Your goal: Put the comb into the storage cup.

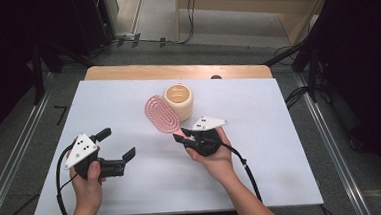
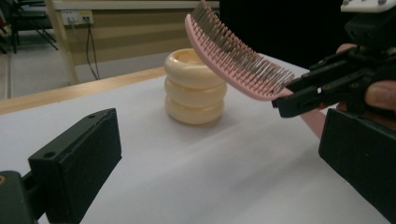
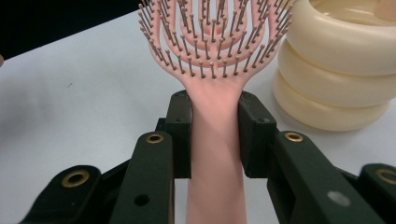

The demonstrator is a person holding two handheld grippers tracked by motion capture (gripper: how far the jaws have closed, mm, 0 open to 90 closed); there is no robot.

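Note:
A pink hairbrush (image 1: 161, 114) with rows of bristles is held above the white table (image 1: 133, 191). My right gripper (image 1: 184, 136) is shut on its handle (image 3: 215, 135), just below the head. The brush head (image 2: 233, 56) tilts up and away, reaching beside a cream ribbed cup (image 1: 178, 101) that stands upright at the middle back. That cup (image 3: 341, 65) sits just right of the brush in the right gripper view. My left gripper (image 1: 118, 143) hovers at the front left, open, with nothing between its jaws.
A wooden strip (image 1: 126, 71) of the table shows past the white sheet's far edge. Cables (image 1: 188, 17) lie on the floor beyond. Metal rails (image 1: 11, 163) flank both sides.

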